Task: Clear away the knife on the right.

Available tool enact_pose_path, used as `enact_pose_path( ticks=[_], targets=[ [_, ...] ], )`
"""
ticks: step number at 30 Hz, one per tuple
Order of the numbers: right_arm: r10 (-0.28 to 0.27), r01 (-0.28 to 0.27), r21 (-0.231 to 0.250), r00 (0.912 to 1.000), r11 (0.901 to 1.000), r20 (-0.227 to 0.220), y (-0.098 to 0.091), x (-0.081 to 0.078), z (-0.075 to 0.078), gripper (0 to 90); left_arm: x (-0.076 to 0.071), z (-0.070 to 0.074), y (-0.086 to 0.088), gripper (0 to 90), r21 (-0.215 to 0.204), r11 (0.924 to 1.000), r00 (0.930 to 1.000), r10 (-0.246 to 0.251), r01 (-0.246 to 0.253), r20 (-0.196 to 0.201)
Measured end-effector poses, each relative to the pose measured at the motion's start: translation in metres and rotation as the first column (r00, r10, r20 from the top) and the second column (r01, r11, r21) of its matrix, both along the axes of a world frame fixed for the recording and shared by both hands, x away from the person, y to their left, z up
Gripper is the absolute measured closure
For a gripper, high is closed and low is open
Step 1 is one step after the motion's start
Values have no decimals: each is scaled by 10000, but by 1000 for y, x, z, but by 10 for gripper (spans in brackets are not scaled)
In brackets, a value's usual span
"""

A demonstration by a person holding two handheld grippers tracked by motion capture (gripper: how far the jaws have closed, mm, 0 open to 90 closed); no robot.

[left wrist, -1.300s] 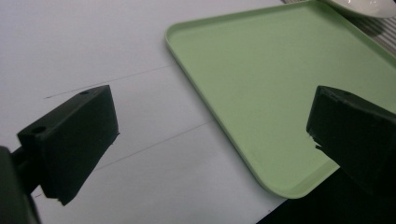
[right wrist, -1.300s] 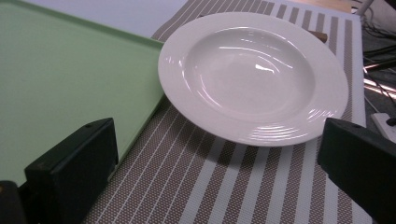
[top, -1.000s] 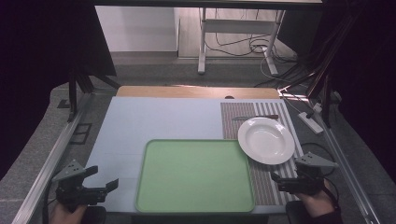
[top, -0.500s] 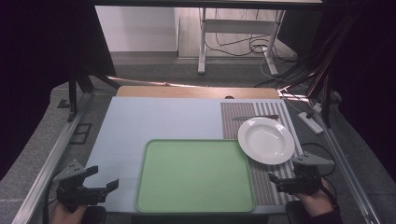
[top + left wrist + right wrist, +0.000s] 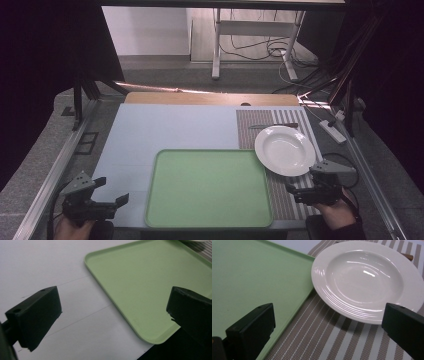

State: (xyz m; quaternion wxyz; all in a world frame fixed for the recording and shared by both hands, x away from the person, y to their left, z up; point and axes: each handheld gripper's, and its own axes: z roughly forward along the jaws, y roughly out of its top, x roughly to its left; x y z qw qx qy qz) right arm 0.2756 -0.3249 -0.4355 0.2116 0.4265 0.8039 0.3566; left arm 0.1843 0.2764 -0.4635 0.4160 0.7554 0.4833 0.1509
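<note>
Gaping wide, both grippers held nothing — the right gripper point(image 5: 300, 190) near the plate point(image 5: 367, 280), the left gripper point(image 5: 112, 205) beside the tray point(image 5: 140, 282); a utensil point(image 5: 272, 126) behind the plate was hard to make out.

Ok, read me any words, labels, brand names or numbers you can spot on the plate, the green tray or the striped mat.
None can be read: the white plate, the green tray and the striped mat carry no print, label or number. The utensil behind the plate is too small to show any mark.

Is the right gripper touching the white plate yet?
Apart. In the right gripper view the right gripper has its jaws wide open, short of the white plate, with striped placemat showing between them.
</note>
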Motion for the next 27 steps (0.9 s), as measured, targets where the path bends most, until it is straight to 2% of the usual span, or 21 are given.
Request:
enact_pose_path(
  ticks=[5,10,20,27],
  targets=[
    [56,-57,314,10000,9995,30,2,3,1,0,1,0,-1,0,55,10000,10000,-41,41,-42],
    [186,-196,484,9996,9986,211,4,8,2,0,3,-2,-2,1,130,9999,9994,-8,12,-334],
    [693,-697,285,9975,9972,159,15,19,3,0,3,-2,-1,9,27,10000,9994,-45,46,-335],
    [958,-952,752,9954,9926,-47,20,36,4,0,3,-2,0,10,-40,9999,9994,-94,93,-324]
  ],
)
